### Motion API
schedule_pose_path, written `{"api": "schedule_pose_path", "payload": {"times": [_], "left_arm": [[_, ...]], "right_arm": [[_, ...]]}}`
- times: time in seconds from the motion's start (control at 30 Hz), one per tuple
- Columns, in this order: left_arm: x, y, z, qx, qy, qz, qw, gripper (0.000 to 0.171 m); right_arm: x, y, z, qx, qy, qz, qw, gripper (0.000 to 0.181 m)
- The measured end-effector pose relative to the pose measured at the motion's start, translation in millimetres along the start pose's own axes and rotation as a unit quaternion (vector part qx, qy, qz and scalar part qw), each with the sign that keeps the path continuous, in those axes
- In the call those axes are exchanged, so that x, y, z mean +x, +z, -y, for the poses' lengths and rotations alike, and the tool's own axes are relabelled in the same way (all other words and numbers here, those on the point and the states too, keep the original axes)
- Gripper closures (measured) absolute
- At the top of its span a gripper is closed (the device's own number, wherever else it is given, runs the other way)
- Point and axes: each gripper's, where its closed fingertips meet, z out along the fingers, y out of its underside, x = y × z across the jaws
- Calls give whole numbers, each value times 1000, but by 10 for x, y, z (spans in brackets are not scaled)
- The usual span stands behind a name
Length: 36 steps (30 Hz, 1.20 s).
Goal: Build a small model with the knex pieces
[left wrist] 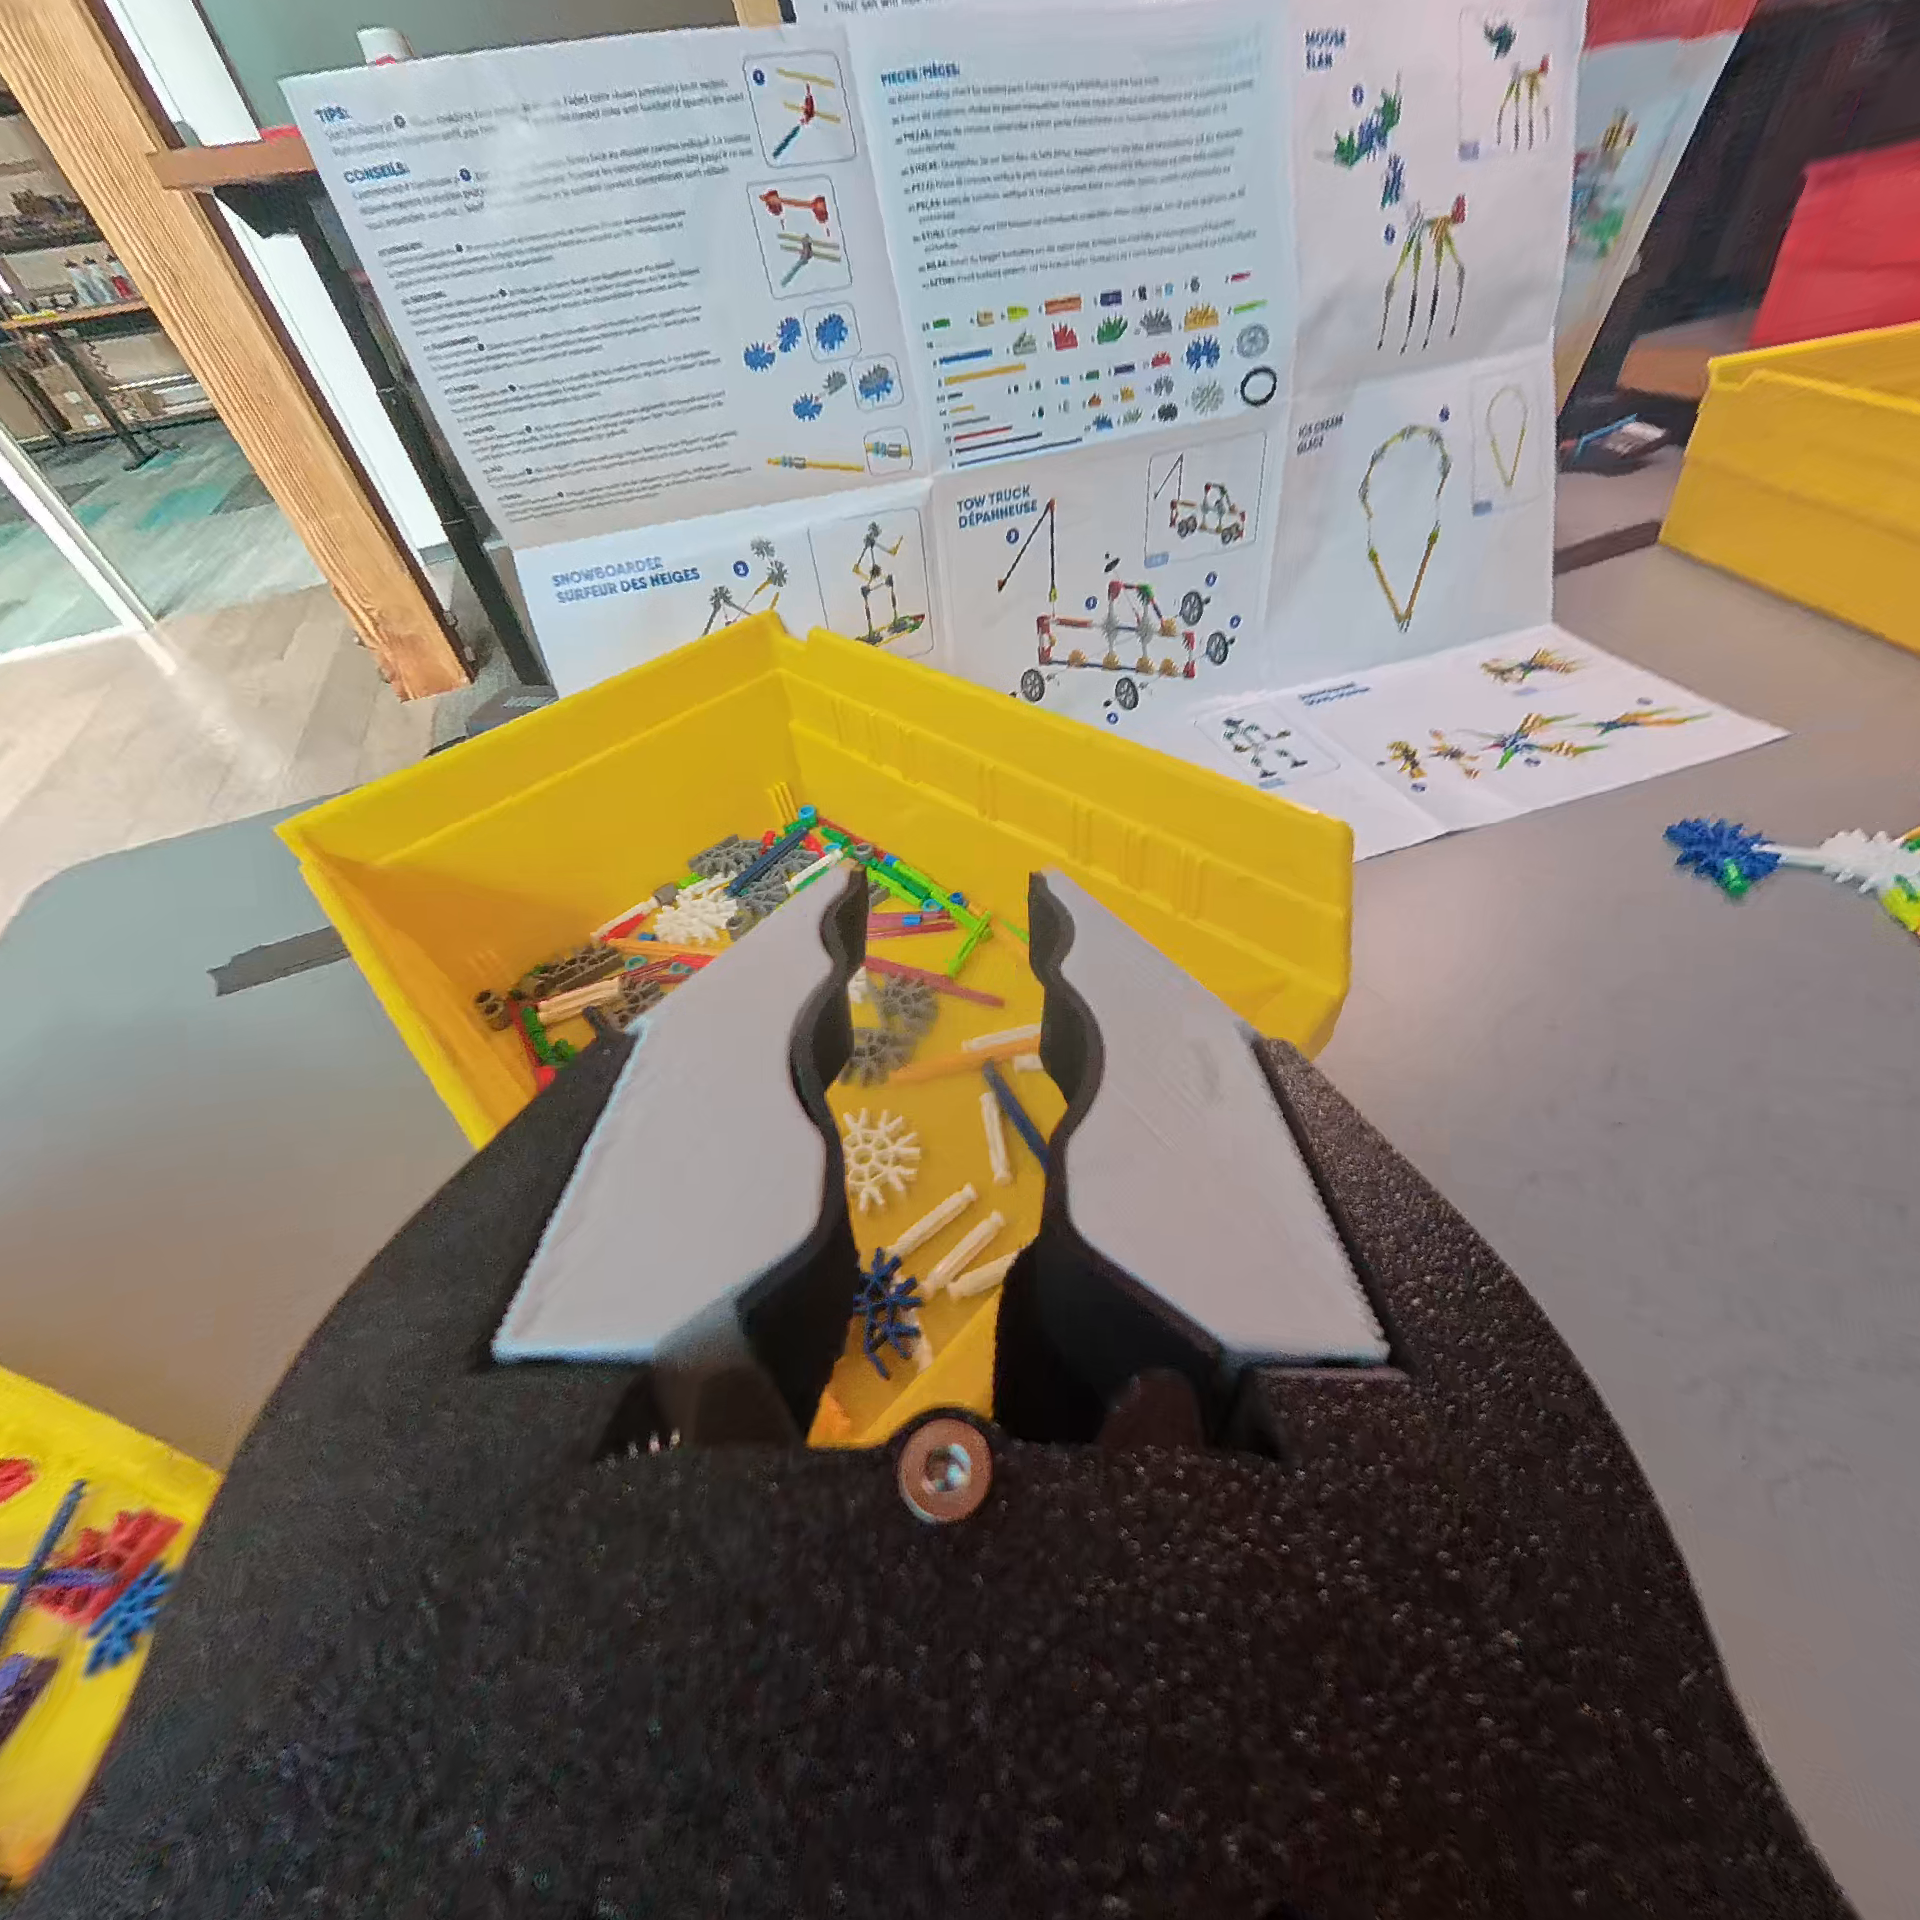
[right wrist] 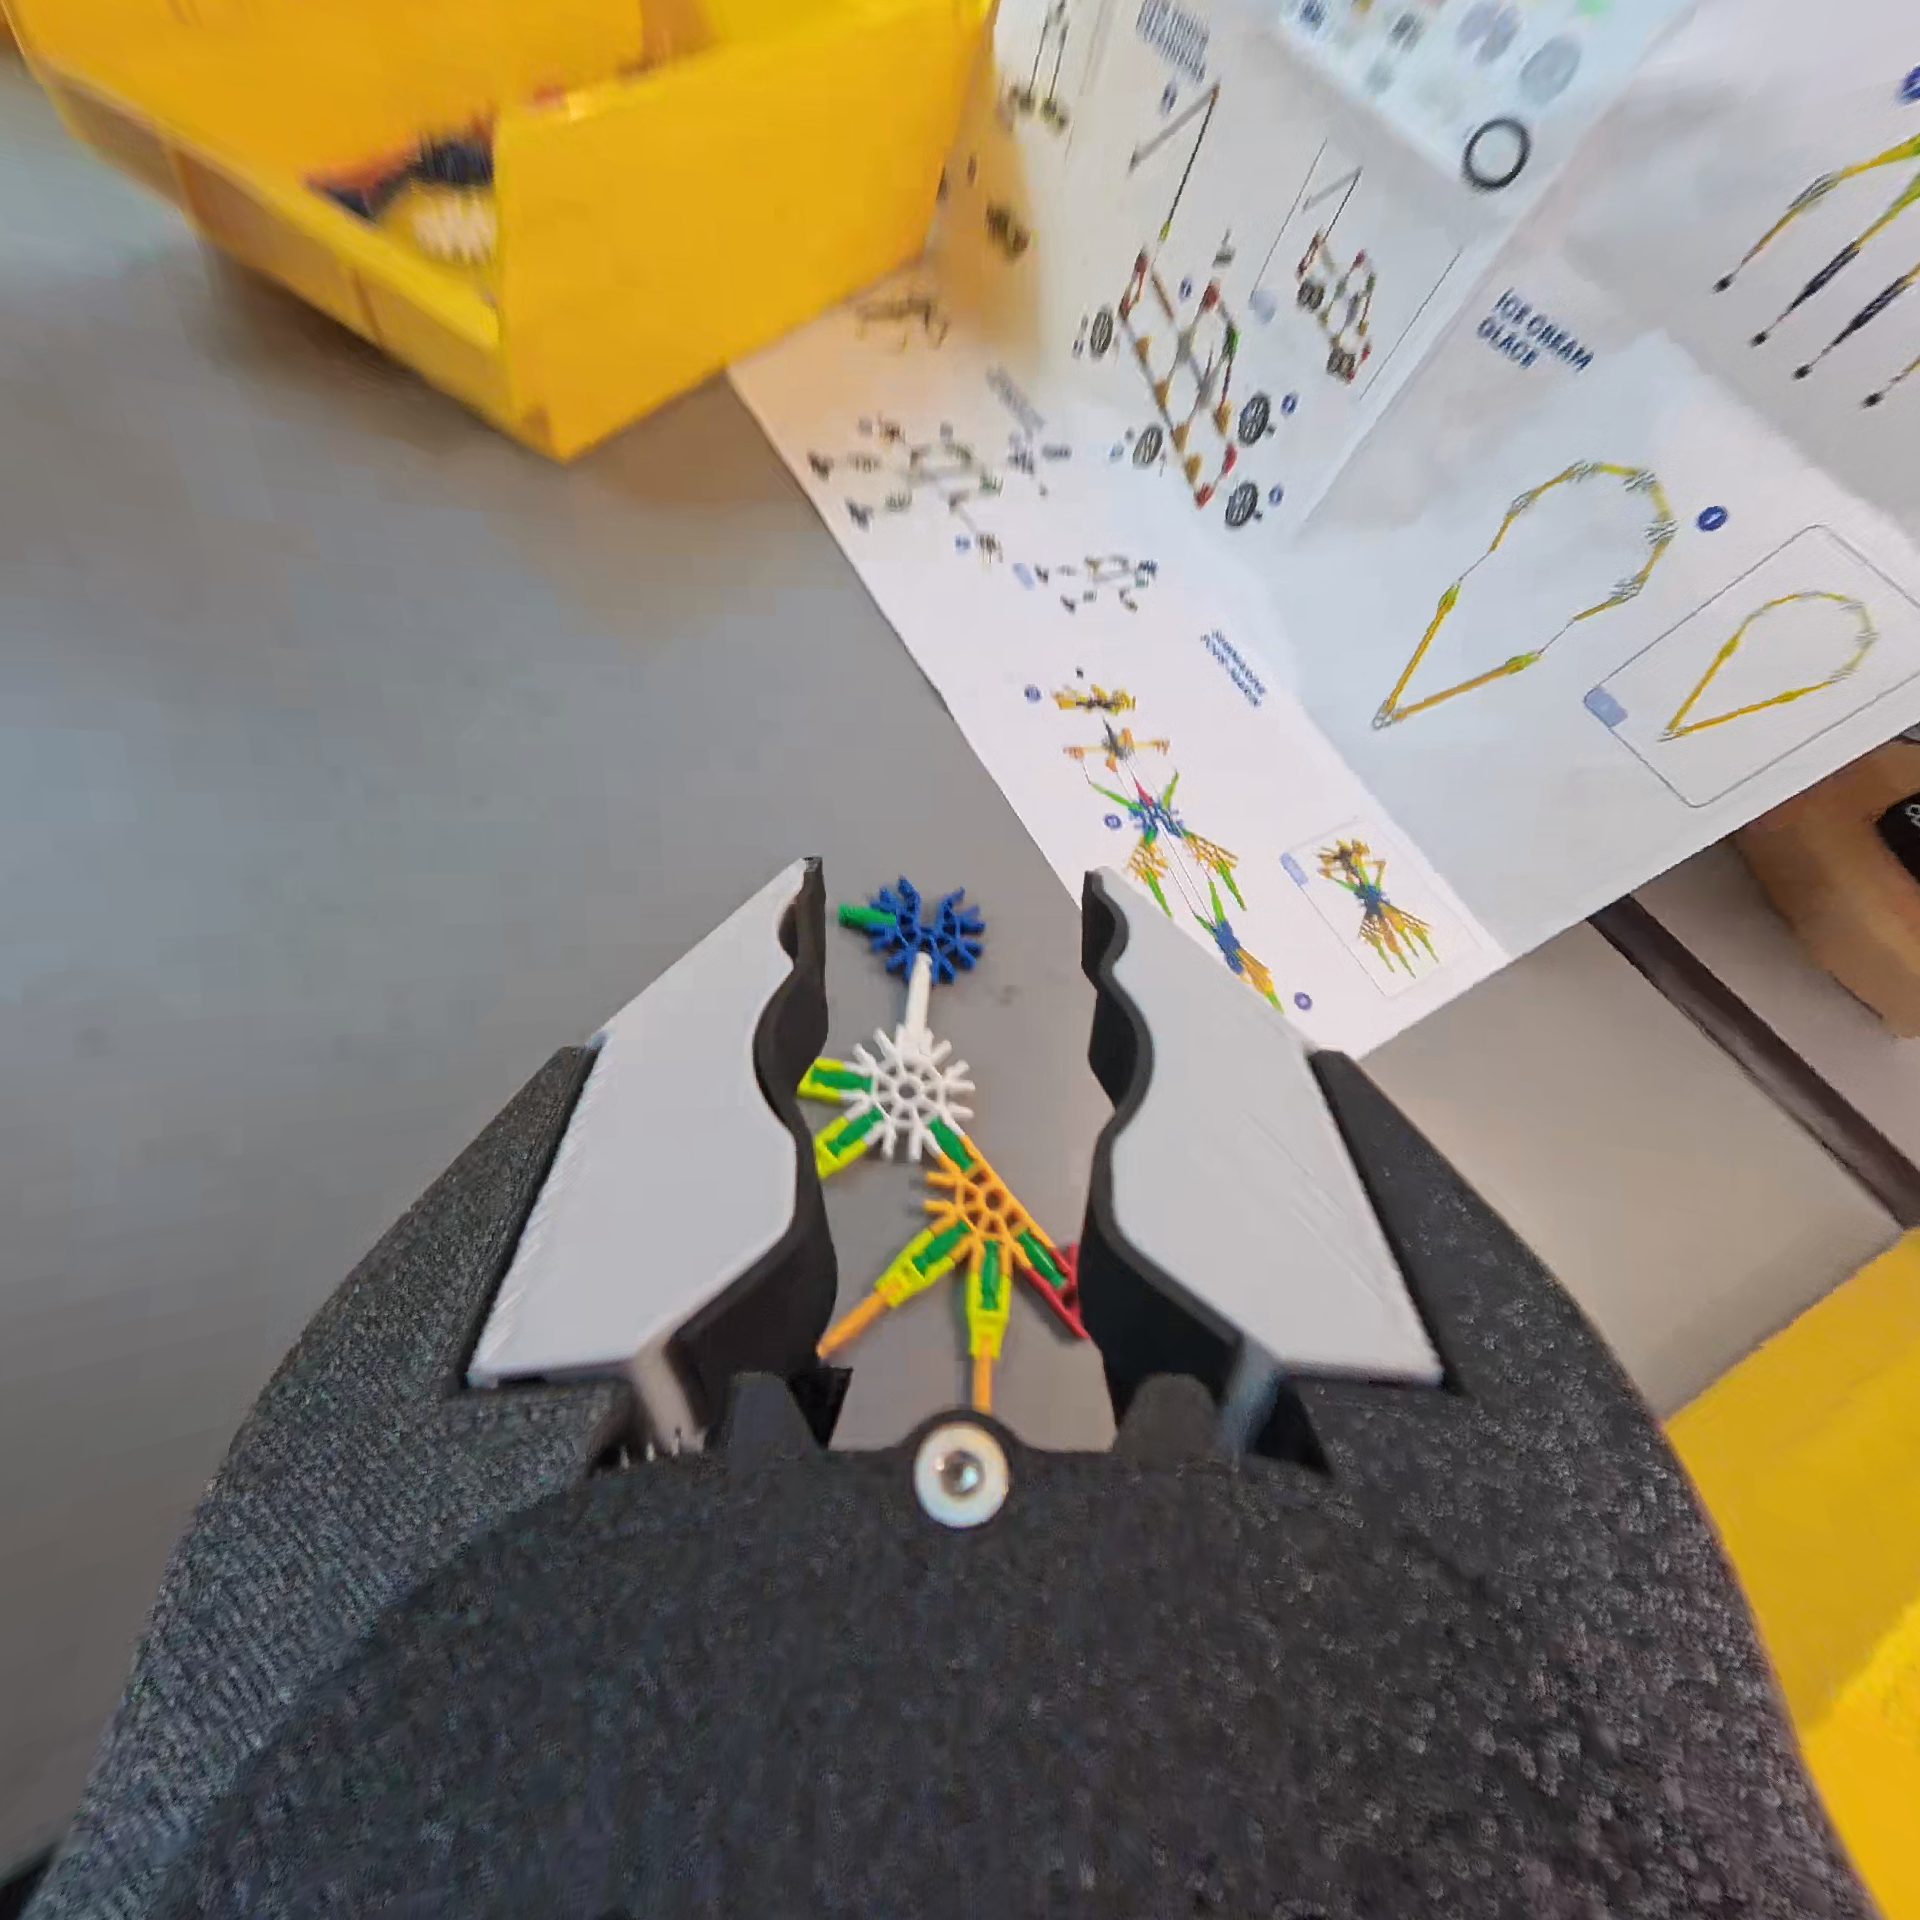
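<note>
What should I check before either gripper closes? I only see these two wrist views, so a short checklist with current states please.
1. Left gripper open, holding nothing: ok.
2. Left gripper over the yellow bin of loose pieces: ok; a white connector shows between its fingers.
3. Left fingers touching any piece: cannot tell, height above the bin floor unclear.
4. Right gripper open, holding nothing: ok.
5. The small build lies on the grey table between the right fingers: ok.
6. Right fingers touching the build: cannot tell; its lower end is hidden by the gripper body.
</note>
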Motion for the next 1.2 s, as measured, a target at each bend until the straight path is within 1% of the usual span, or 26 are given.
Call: {"api": "schedule_pose_path", "payload": {"times": [0.07, 0.13, 0.23, 0.27, 0.33, 0.37, 0.43, 0.57, 0.73, 0.8, 0.83, 0.9, 0.93, 0.97, 1.03, 1.07, 1.1, 1.13, 1.17, 1.2], "left_arm": [[62, 23, 43, 23, -20, -3, 1000, 141], [115, 30, 96, 47, -34, -6, 998, 141], [200, 27, 128, 86, -67, -12, 994, 141], [230, 22, 113, 96, -76, -13, 992, 140], [308, 21, 42, 99, -78, -17, 992, 140], [356, 29, -4, 95, -76, -21, 992, 140], [452, 70, -92, 78, -71, -34, 994, 140], [523, 144, -167, 66, -38, -34, 997, 138], [566, 179, -221, 62, -37, -47, 996, 130], [563, 151, -151, 73, -28, -54, 996, 122], [503, 119, -77, 80, -20, -45, 996, 120], [277, 20, 166, 91, 10, -15, 996, 120], [135, -28, 296, 86, 32, -1, 996, 122], [-5, -58, 402, 69, 55, 7, 996, 127], [-254, -52, 510, 3, 87, 6, 996, 131], [-306, -12, 485, -47, 96, -18, 994, 132], [-310, 42, 398, -106, 104, -55, 987, 133], [-308, 97, 262, -171, 121, -90, 974, 134], [-358, 157, 95, -234, 152, -108, 954, 137], [-455, 217, -85, -295, 193, -110, 929, 140]], "right_arm": [[-93, -7, 146, 76, 60, -11, 995, 129], [-153, 2, 249, 133, 100, -22, 986, 123], [-133, 25, 339, 196, 118, -52, 972, 117], [-119, 28, 346, 203, 119, -60, 970, 113], [-80, 18, 329, 197, 112, -74, 971, 101], [-38, -9, 315, 200, 106, -89, 970, 100], [18, -53, 268, 207, 110, -109, 966, 100], [34, -108, 255, 216, 128, -103, 962, 99], [124, -113, 207, 216, 126, -119, 961, 99], [136, -90, 171, 211, 135, -117, 961, 100], [139, -95, 172, 213, 136, -117, 961, 101], [142, -118, 162, 213, 138, -122, 960, 104], [126, -133, 161, 214, 141, -119, 959, 105], [106, -147, 163, 217, 144, -114, 959, 107], [79, -158, 171, 221, 145, -108, 958, 109], [66, -152, 176, 221, 143, -104, 959, 109], [51, -142, 180, 220, 142, -100, 960, 109], [33, -130, 188, 219, 141, -95, 961, 109], [14, -119, 194, 218, 139, -90, 962, 110], [-3, -114, 199, 218, 137, -87, 962, 110]]}}
